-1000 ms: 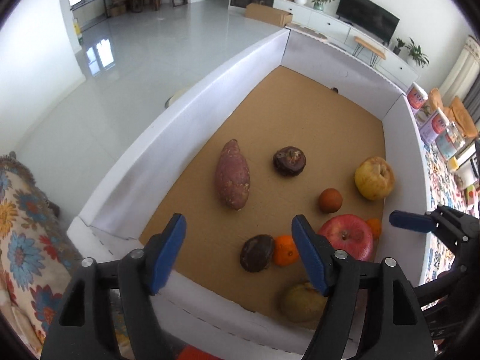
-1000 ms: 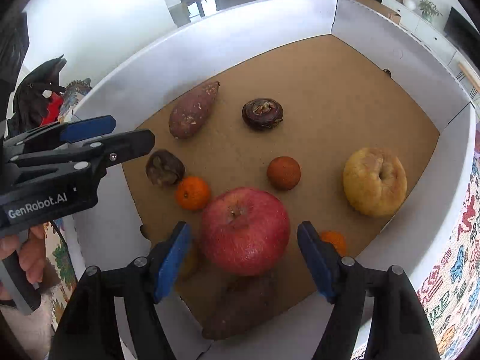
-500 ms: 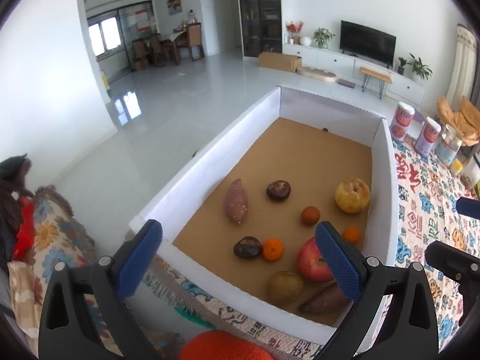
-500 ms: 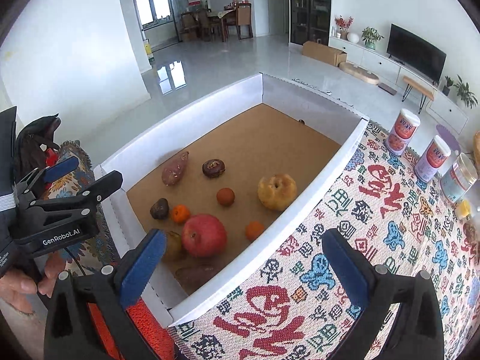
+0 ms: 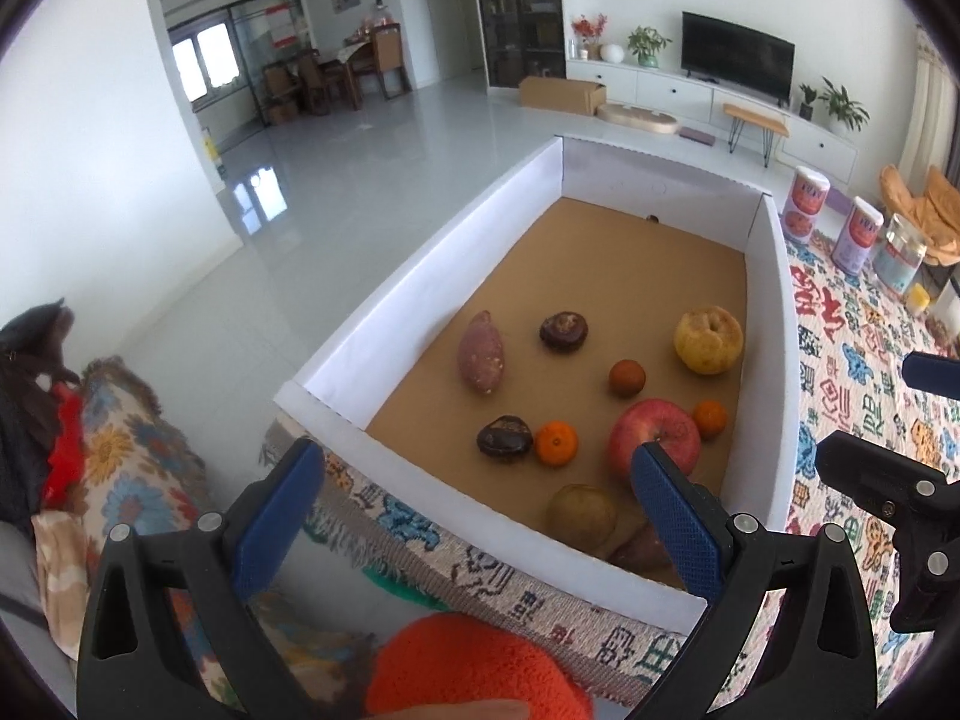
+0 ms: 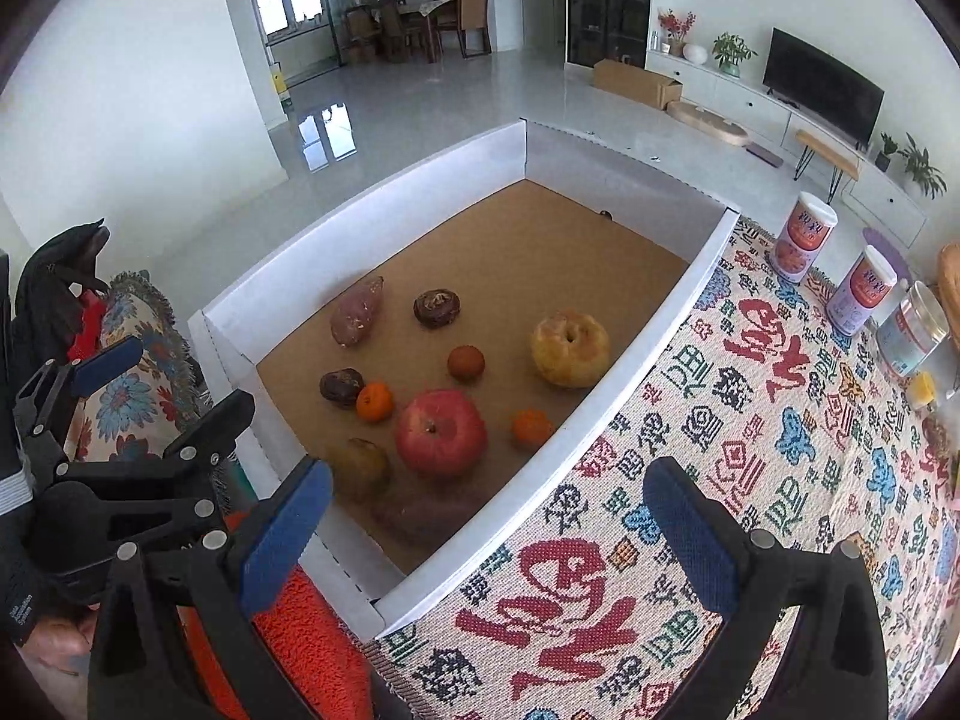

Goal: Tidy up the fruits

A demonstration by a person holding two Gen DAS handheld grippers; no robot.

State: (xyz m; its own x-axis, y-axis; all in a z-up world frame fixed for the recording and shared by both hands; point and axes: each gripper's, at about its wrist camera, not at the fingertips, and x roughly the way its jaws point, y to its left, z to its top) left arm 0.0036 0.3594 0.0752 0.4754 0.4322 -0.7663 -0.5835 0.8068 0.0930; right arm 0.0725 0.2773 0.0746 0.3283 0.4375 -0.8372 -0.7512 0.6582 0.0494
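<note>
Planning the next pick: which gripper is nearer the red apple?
Left. The left gripper hovers at the box's near edge by the red apple; the right gripper hangs over the cloth beside the box.

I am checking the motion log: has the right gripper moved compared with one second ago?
Yes. The right gripper has pulled back and up, away from the red apple it straddled before; the whole box now shows in its view.

Both grippers, left gripper [image 5: 477, 510] and right gripper [image 6: 489, 525], have matte black angular plastic arms dotted with round silver screws, ending in blue, finely textured finger pads [image 5: 675, 513]. Bare skin shows at lower left of the right view.
</note>
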